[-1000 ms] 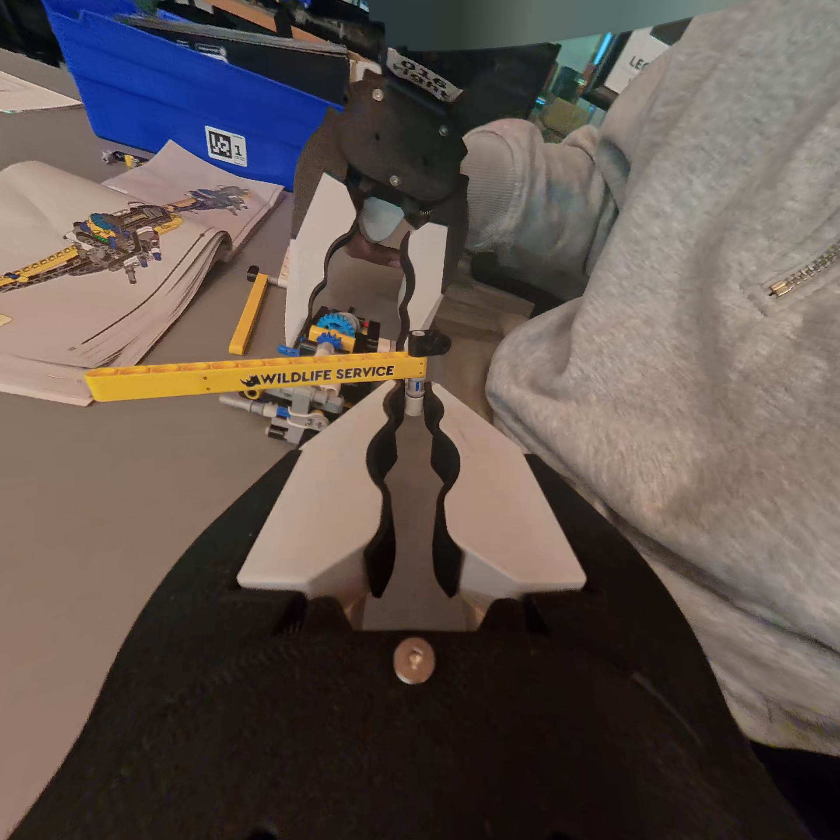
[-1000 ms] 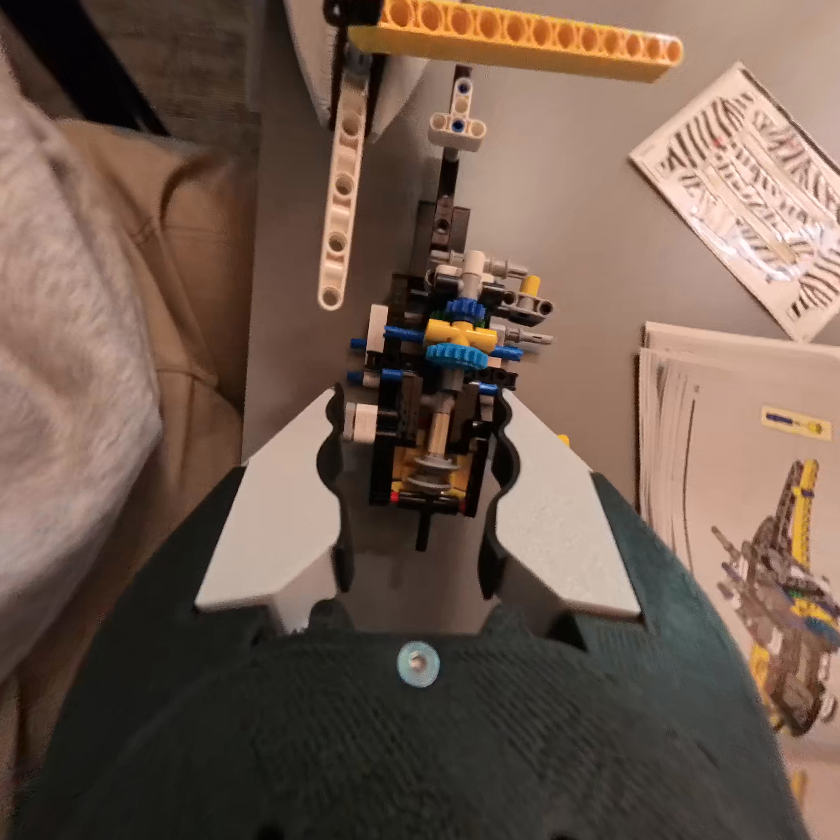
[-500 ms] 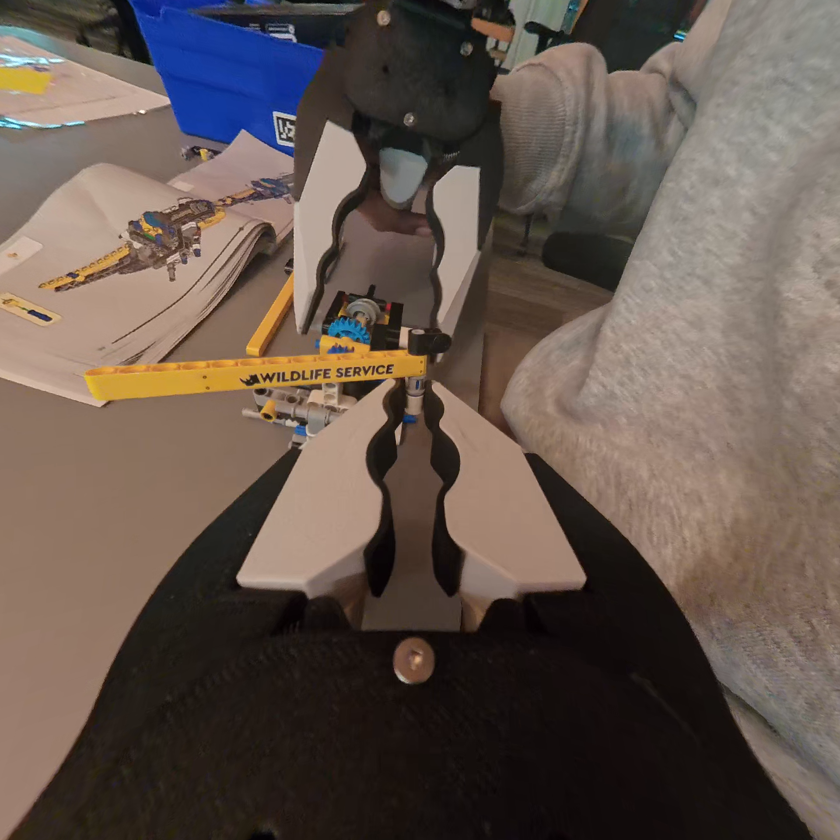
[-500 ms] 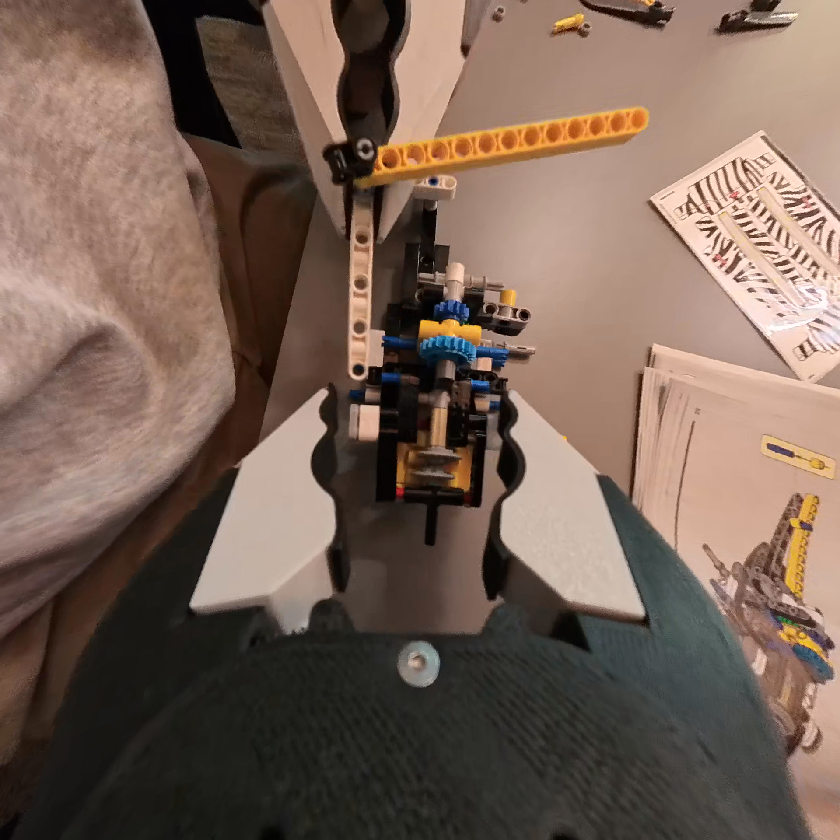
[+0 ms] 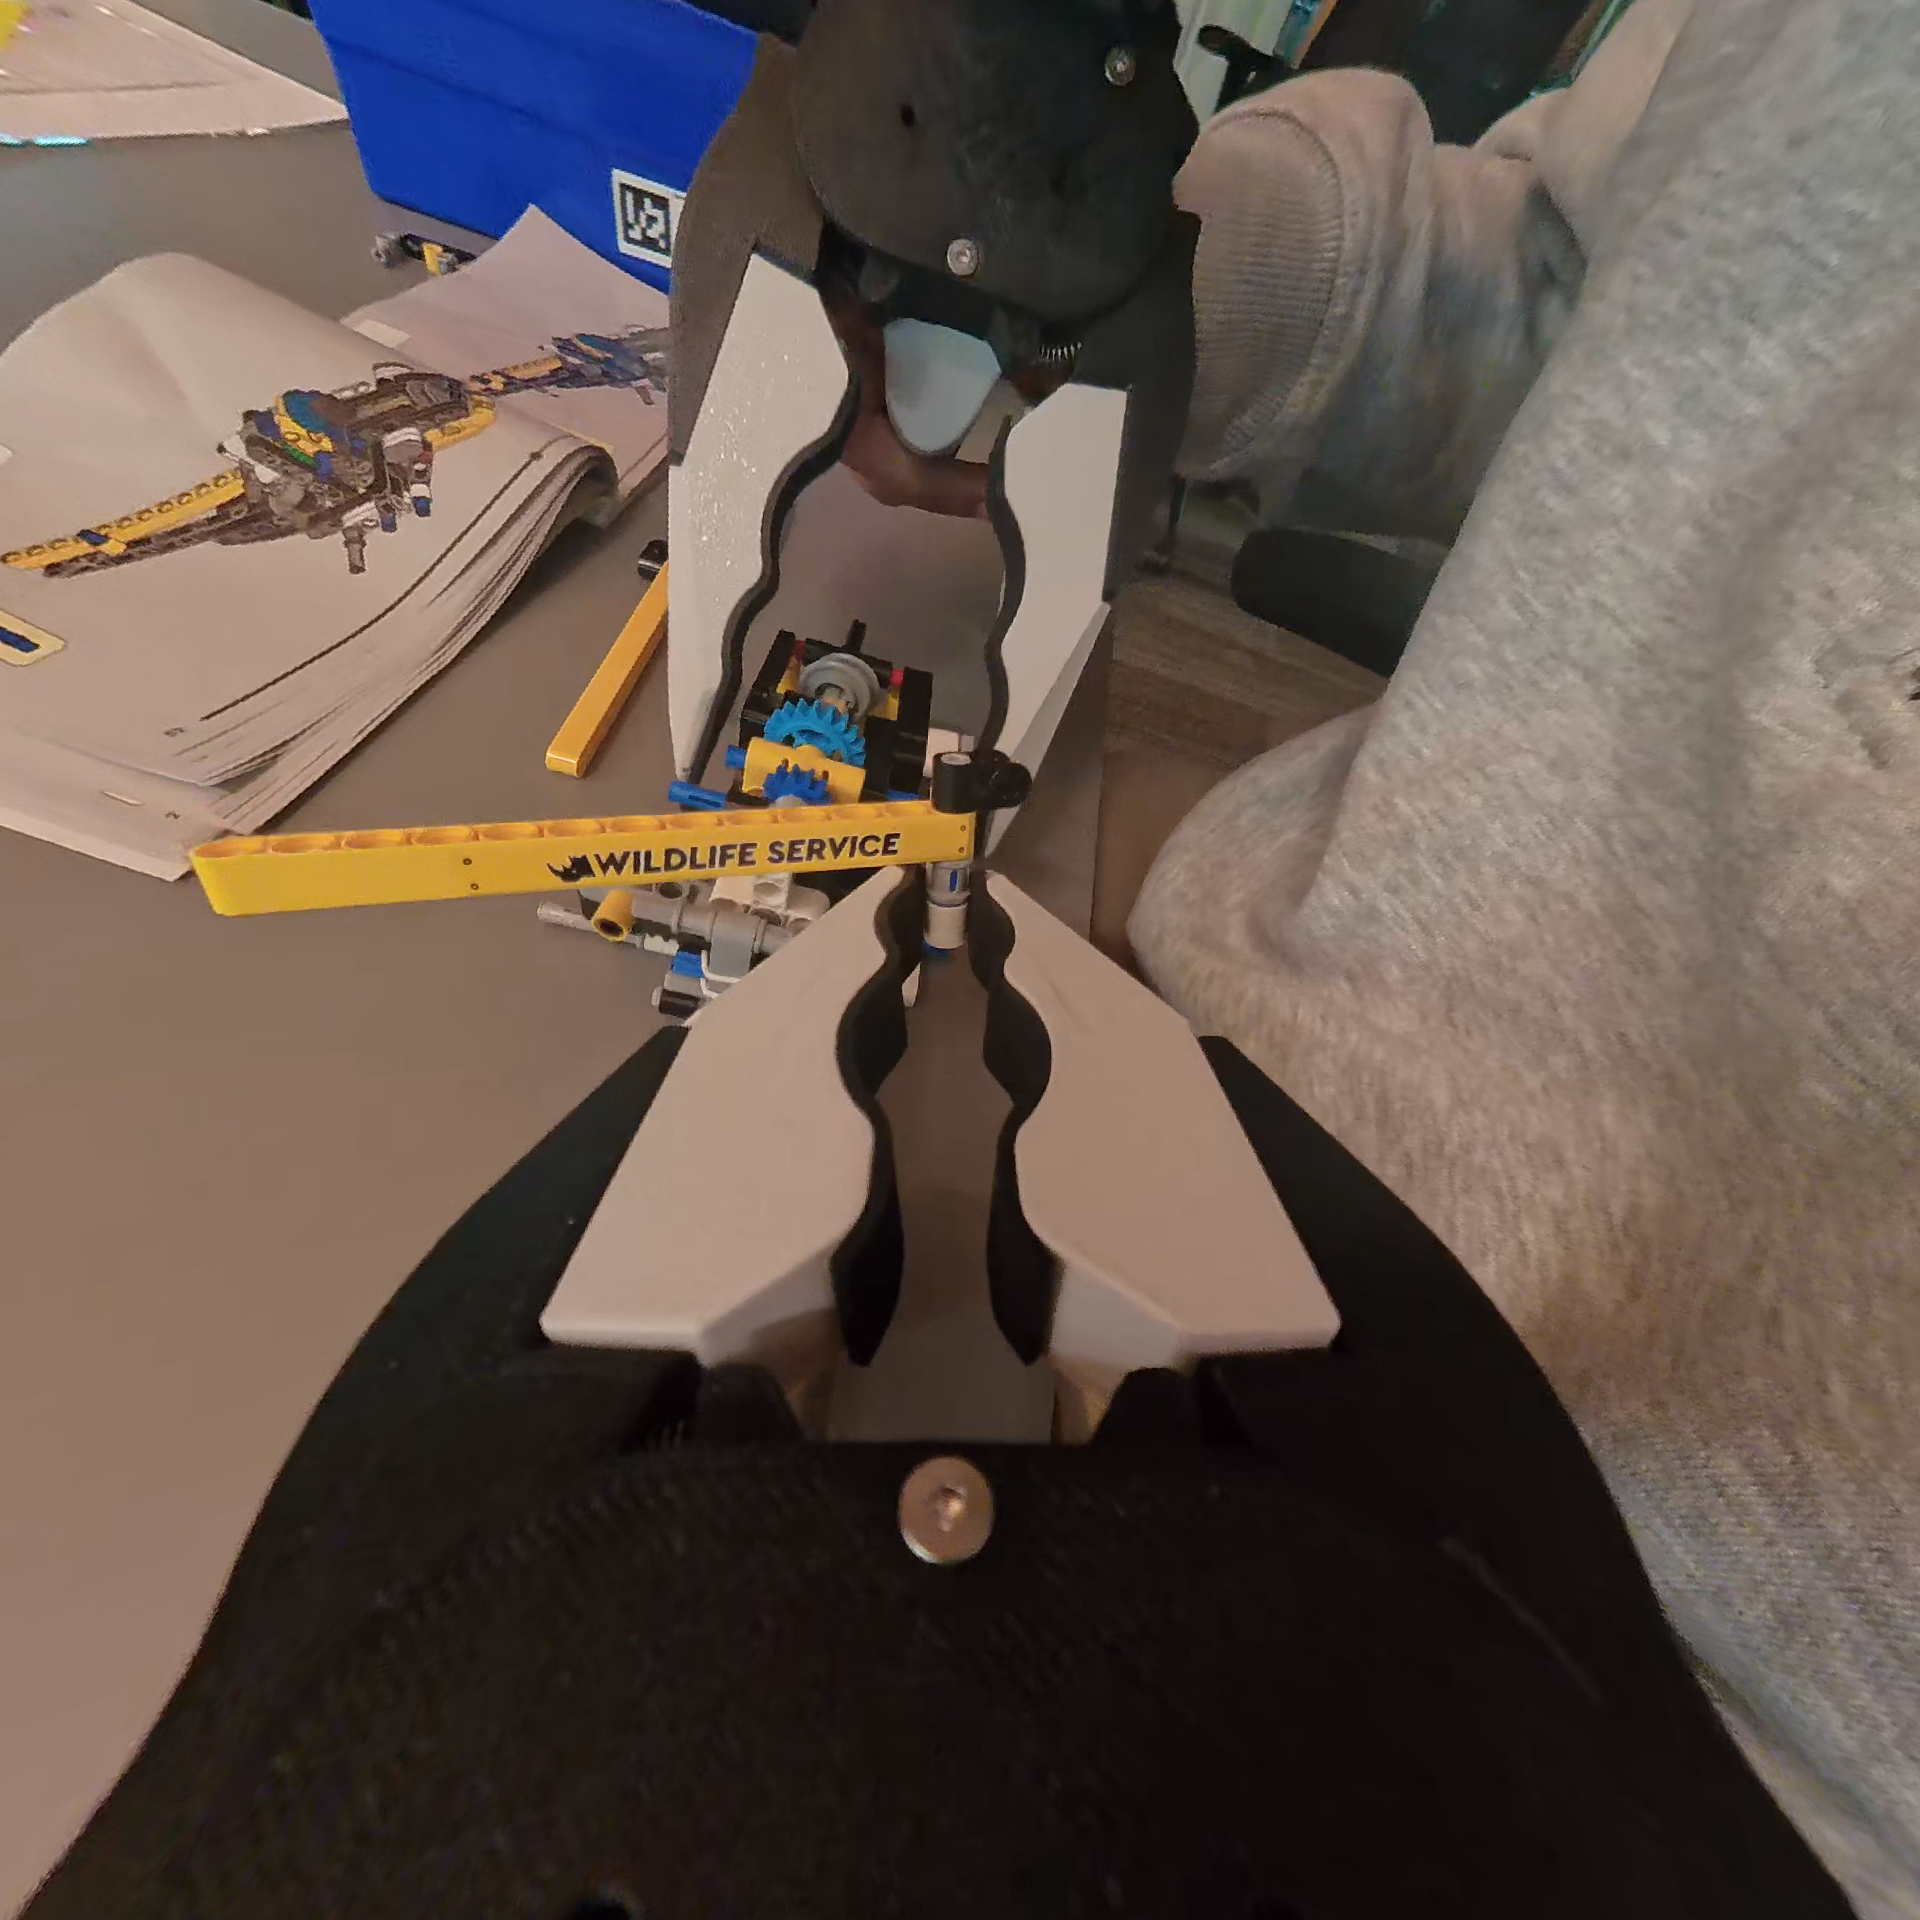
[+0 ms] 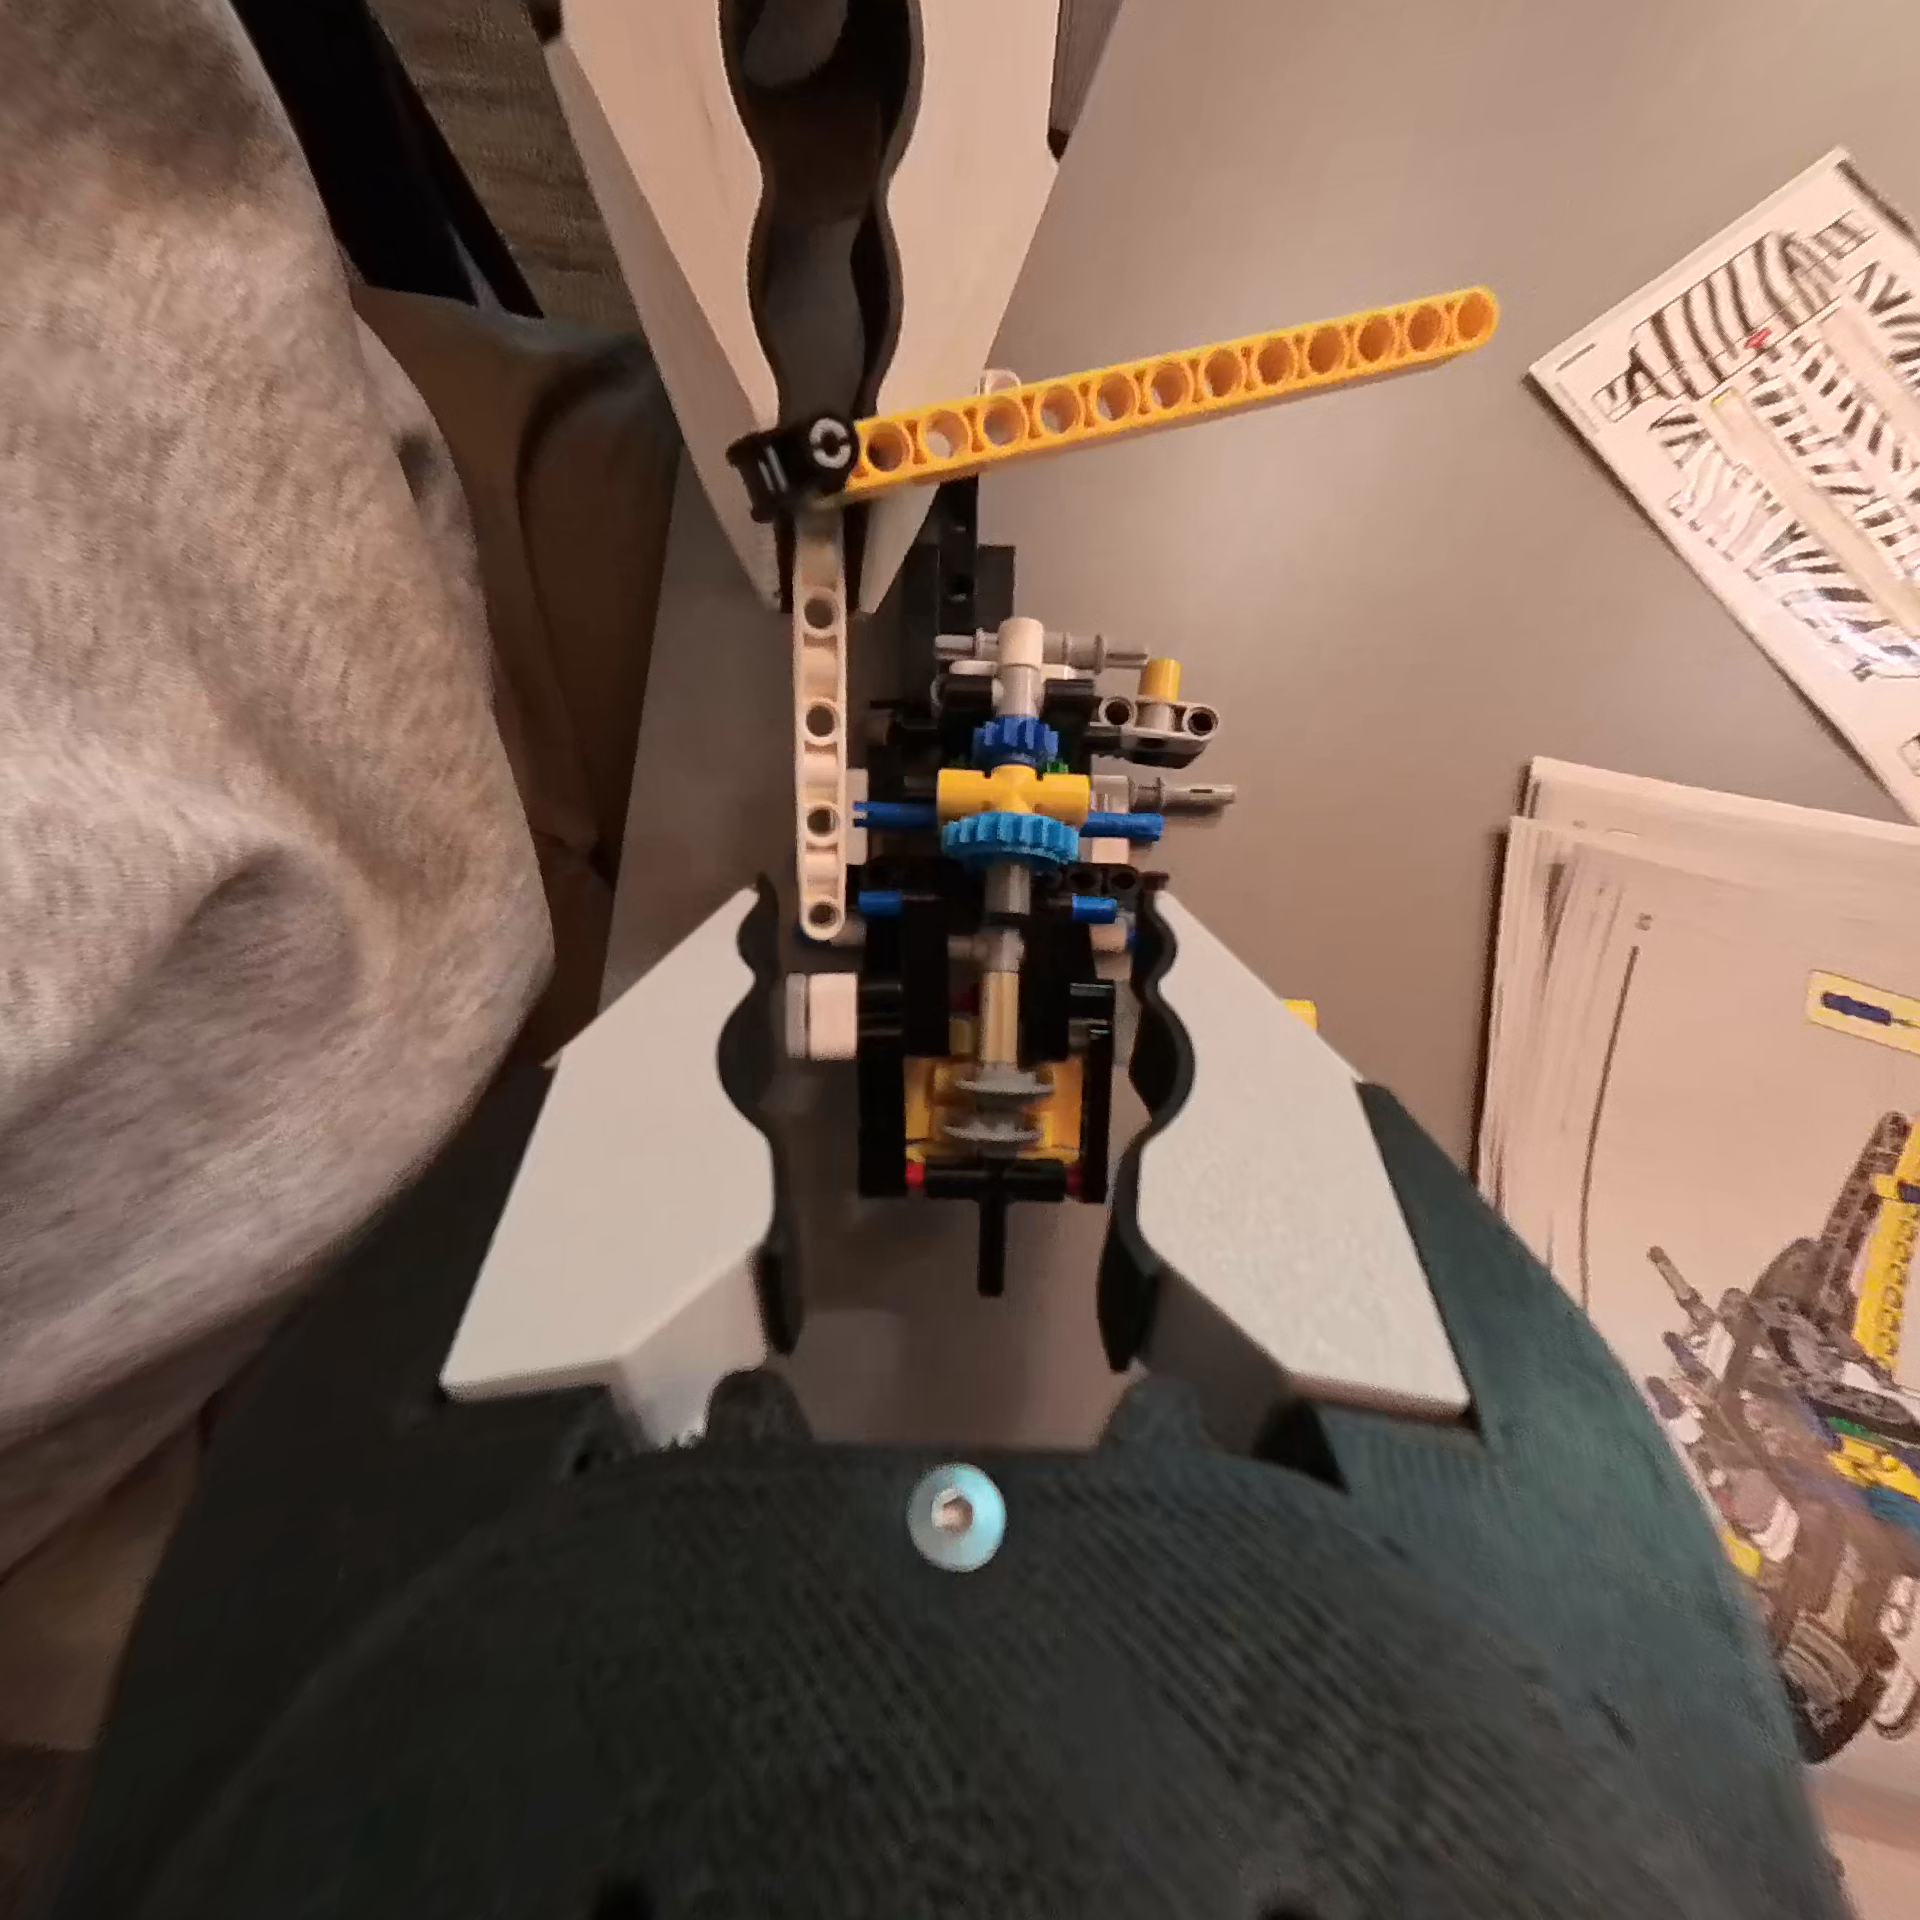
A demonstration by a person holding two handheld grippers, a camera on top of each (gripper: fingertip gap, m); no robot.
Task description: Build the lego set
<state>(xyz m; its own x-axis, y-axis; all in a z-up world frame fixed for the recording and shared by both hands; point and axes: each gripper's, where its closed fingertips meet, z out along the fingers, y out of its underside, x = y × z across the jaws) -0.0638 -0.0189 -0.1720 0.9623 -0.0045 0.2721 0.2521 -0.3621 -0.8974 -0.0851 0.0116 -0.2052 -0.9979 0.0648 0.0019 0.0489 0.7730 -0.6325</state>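
Two grippers shared the work: our left gripper (image 5: 940,914) pinched the white liftarm (image 6: 821,758) carrying the yellow beam (image 5: 561,857), while our right gripper (image 6: 956,935) stood spread around the gear assembly (image 6: 997,935) on the table (image 5: 260,1143). We judged the liftarm's holes needed lining up with the blue pins (image 6: 881,816) before pressing.

A grey table (image 5: 187,1195) carries the lego build (image 6: 997,935), open booklet (image 5: 260,540), sticker sheet (image 6: 1766,416), yellow beam (image 5: 613,675) and blue bin (image 5: 520,125).
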